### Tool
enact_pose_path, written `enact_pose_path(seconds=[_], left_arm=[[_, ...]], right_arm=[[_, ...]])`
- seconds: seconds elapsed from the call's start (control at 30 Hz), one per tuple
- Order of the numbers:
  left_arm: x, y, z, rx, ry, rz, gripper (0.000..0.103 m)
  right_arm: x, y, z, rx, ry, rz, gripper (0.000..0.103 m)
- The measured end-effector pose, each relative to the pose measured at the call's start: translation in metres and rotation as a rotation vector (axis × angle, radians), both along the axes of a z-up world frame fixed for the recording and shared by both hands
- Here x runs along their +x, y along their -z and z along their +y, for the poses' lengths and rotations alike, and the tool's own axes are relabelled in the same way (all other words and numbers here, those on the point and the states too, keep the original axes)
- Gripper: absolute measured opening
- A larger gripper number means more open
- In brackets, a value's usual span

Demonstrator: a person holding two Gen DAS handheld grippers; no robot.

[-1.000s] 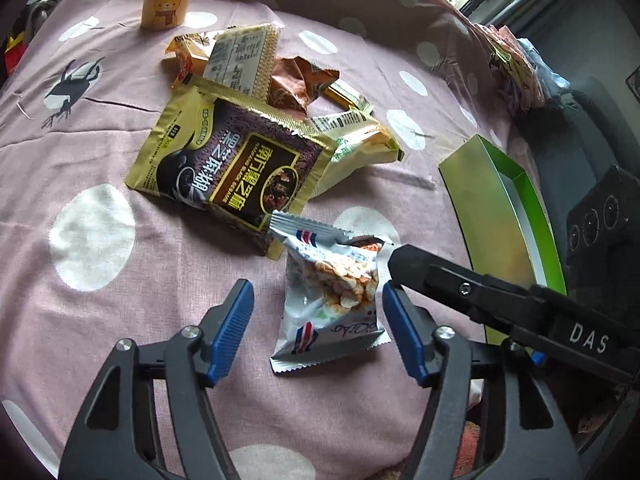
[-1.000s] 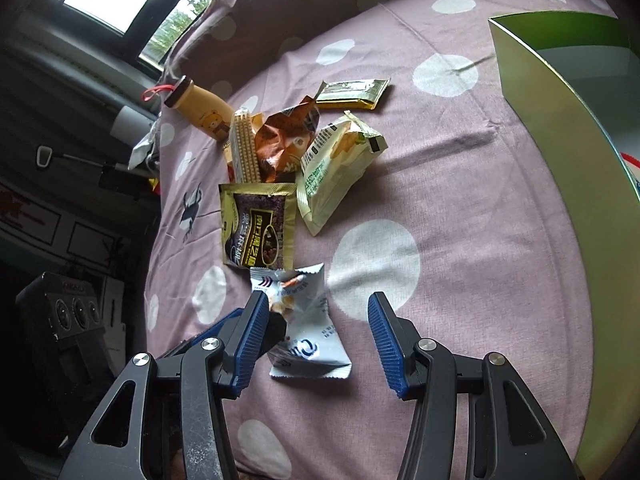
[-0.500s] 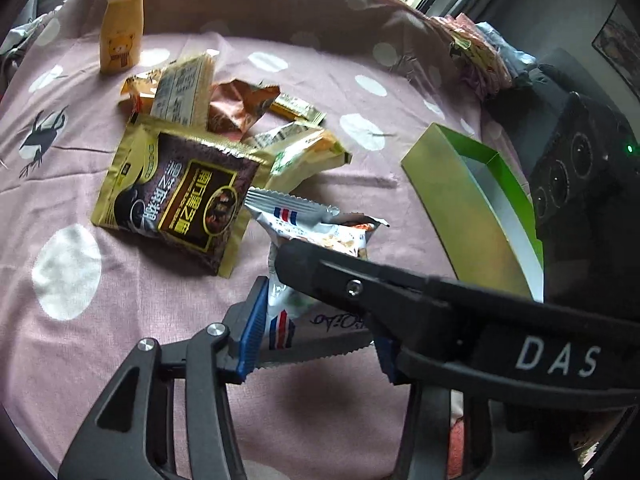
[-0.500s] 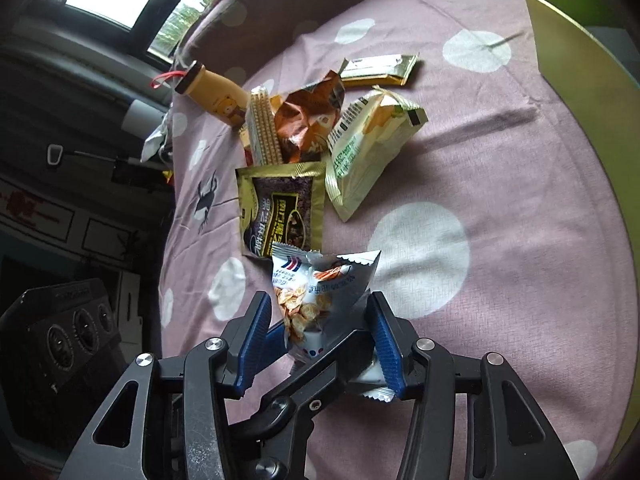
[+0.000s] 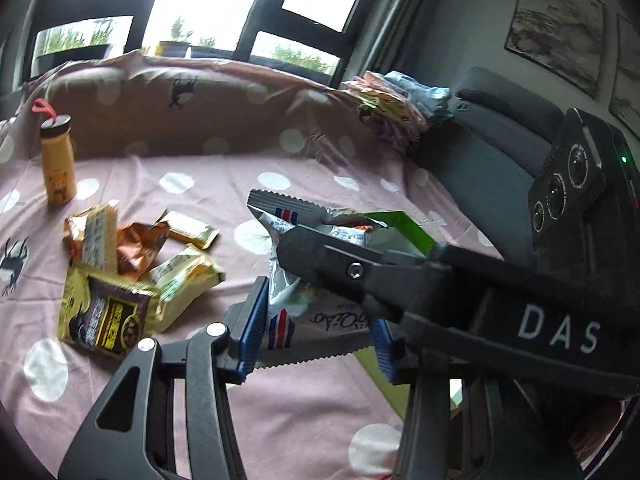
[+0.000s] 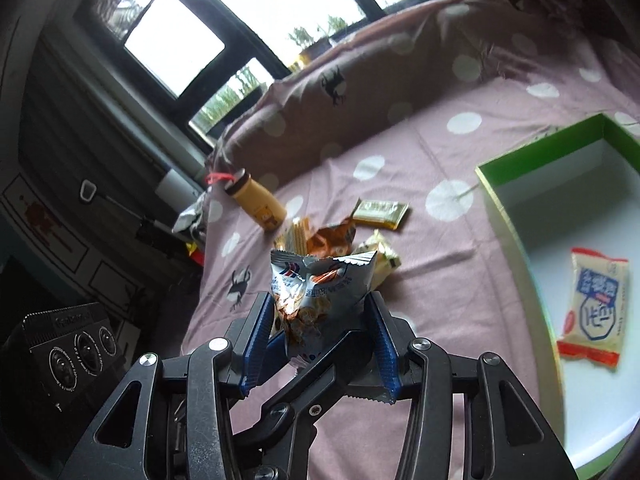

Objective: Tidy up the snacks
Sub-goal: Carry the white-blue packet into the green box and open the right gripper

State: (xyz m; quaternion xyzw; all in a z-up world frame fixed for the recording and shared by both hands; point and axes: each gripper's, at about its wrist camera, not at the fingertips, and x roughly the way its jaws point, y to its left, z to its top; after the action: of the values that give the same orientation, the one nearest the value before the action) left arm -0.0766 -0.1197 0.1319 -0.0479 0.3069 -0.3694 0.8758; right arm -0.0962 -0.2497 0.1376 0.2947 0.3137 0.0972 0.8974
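- "DAS" in pale capitals stands on the black arm of the right gripper [image 5: 384,280], at the lower right of the left wrist view.
- Cursive lettering on the silver snack packet [image 5: 316,320] at the frame's middle cannot be read.
- The print on the dark brown and gold packet [image 5: 106,316], lower left, is too blurred.
- The blue characters on the cream packet [image 6: 596,312] at the right edge of the right wrist view are illegible.

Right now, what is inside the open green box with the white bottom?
Inside the green box lies one cream snack packet with blue and red print, flat on the white floor. The box's lower right corner is outside the picture.
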Motion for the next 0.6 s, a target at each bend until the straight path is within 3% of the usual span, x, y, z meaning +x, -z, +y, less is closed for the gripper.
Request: enact_pose_path(seconds=[0.17,0.33,0.6], left_arm=[[-0.002,-0.006,-0.054,0.039,0.108,-0.027,0.046],[-0.001,0.000,-0.100,0.070,0.203,-0.016,0.046],[0.006,0.017,-0.144,0.125,0.292,0.033,0.046]], right_arm=[[-0.020,-0.002,-0.052,0.065,0.134,-0.051,0.050],[-0.034,0.009,-0.095,0.122,0.257,-0.033,0.047],[-0.041,0.028,-0.129,0.161,0.380,0.030,0.045]])
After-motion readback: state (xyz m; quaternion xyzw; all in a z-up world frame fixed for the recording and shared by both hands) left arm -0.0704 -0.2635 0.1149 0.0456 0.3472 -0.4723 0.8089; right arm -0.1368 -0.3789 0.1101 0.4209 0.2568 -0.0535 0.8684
